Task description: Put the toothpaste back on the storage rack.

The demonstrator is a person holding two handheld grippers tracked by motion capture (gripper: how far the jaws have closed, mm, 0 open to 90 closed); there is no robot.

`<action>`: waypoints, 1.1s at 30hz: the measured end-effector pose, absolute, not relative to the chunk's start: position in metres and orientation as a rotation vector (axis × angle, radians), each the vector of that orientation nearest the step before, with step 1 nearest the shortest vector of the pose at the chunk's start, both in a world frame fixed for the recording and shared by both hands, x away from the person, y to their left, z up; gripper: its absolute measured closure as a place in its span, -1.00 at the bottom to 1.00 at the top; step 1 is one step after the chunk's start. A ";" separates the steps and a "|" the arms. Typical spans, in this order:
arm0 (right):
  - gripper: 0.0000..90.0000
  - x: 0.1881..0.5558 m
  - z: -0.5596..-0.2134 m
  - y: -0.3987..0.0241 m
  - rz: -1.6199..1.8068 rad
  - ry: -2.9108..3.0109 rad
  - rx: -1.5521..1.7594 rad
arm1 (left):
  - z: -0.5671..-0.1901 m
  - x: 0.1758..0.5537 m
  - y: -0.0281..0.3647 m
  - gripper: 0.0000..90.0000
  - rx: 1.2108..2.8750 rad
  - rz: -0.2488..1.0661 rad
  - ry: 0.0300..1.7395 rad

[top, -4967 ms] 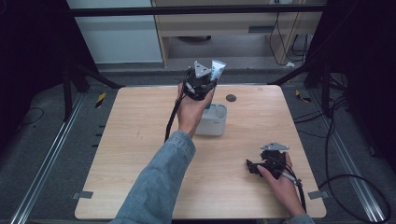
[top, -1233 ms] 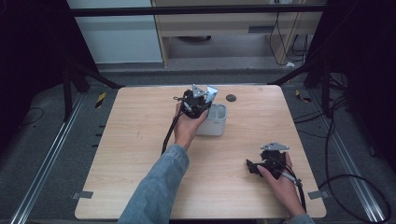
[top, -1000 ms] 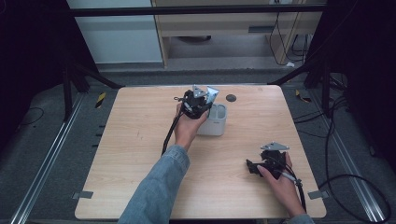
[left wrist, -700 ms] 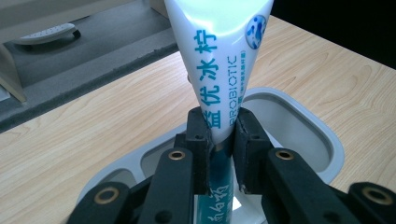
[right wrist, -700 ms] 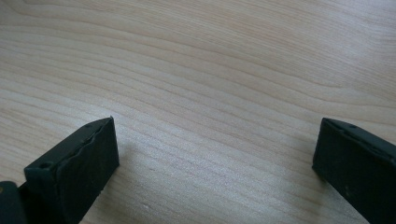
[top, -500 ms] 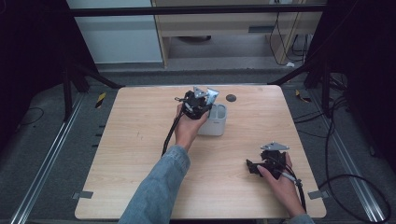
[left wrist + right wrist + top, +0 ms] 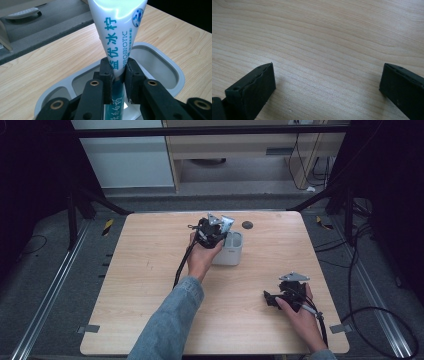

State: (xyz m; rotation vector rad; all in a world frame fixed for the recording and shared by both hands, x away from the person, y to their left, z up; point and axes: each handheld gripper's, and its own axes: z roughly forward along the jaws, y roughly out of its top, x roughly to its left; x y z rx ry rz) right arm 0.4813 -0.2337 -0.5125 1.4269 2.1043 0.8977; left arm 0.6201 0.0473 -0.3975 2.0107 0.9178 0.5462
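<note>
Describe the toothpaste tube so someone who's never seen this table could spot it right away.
Start at the wooden table and find the pale grey holder near its far middle. The left gripper is shut on a toothpaste tube directly over that holder's openings. It is the one white tube with teal lettering and a flat, flared end.

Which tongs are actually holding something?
The left tongs: shut on the toothpaste tube over the grey holder. The right tongs stand open above bare table.
</note>
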 end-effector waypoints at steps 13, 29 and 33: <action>-0.99 0.482 -0.513 -0.235 0.885 2.104 1.403 | -0.398 0.624 0.047 0.70 2.000 0.534 0.945; -0.99 0.481 -0.512 -0.234 0.900 2.105 1.433 | -0.398 0.627 0.039 0.67 2.021 0.516 0.943; -0.99 0.481 -0.512 -0.234 0.899 2.104 1.431 | -0.397 0.627 0.039 0.66 2.016 0.508 0.954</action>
